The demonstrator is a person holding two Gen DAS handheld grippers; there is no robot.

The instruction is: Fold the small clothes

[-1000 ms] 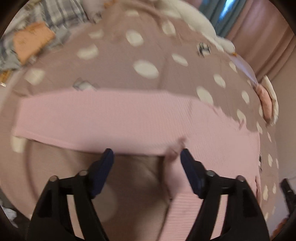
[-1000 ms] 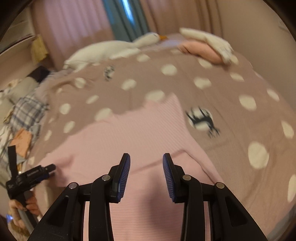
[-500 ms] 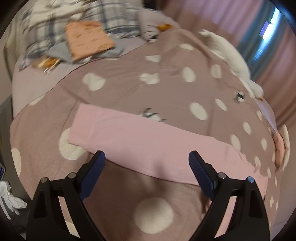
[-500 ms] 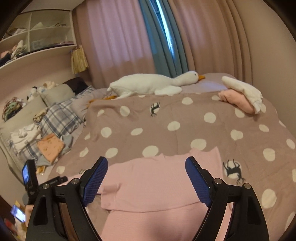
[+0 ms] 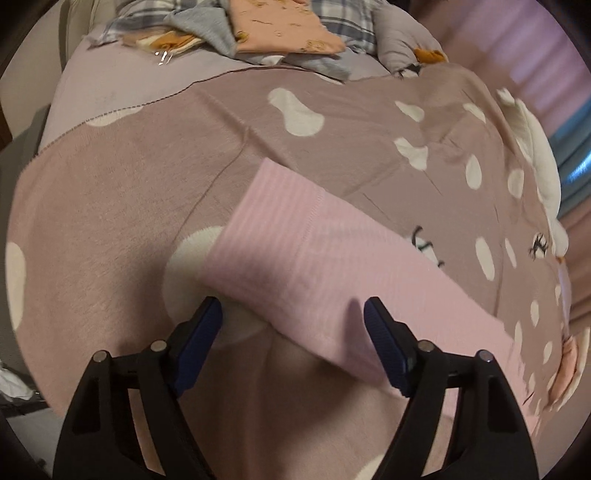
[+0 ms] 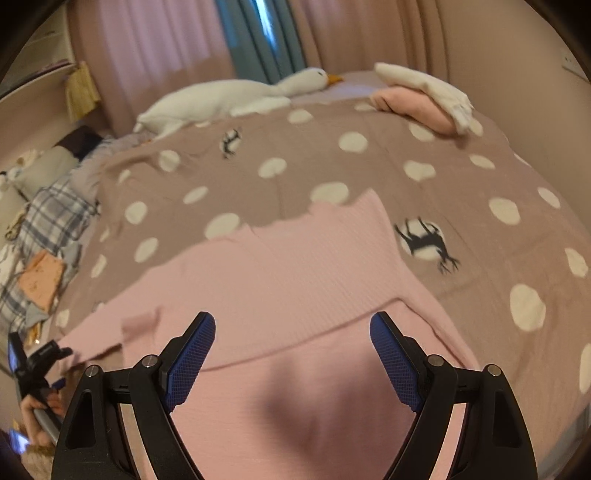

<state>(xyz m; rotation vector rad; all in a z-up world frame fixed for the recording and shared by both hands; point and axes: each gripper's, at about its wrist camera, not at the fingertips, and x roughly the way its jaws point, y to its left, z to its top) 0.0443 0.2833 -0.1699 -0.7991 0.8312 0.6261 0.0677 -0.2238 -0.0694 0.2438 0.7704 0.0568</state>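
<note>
A pink ribbed top [image 6: 280,273] lies flat on a mauve polka-dot blanket [image 6: 461,206], with one fold across its body and a sleeve stretched to the left. In the left wrist view the sleeve [image 5: 295,258] with its cuff end runs diagonally. My left gripper [image 5: 293,325] is open and empty, low over the sleeve's near edge. My right gripper [image 6: 291,339] is open and empty, just above the folded edge of the top's body. The left gripper and the hand holding it show at the lower left of the right wrist view [image 6: 33,365].
A white goose plush [image 6: 229,99] lies at the far side of the bed. A folded pink and white pile [image 6: 424,96] sits at the far right. Plaid bedding and an orange cloth [image 5: 280,29] lie beyond the sleeve cuff.
Both grippers opened wide and pulled back, then came down close to the pink top again. The left one has moved towards the sleeve's cuff end.
</note>
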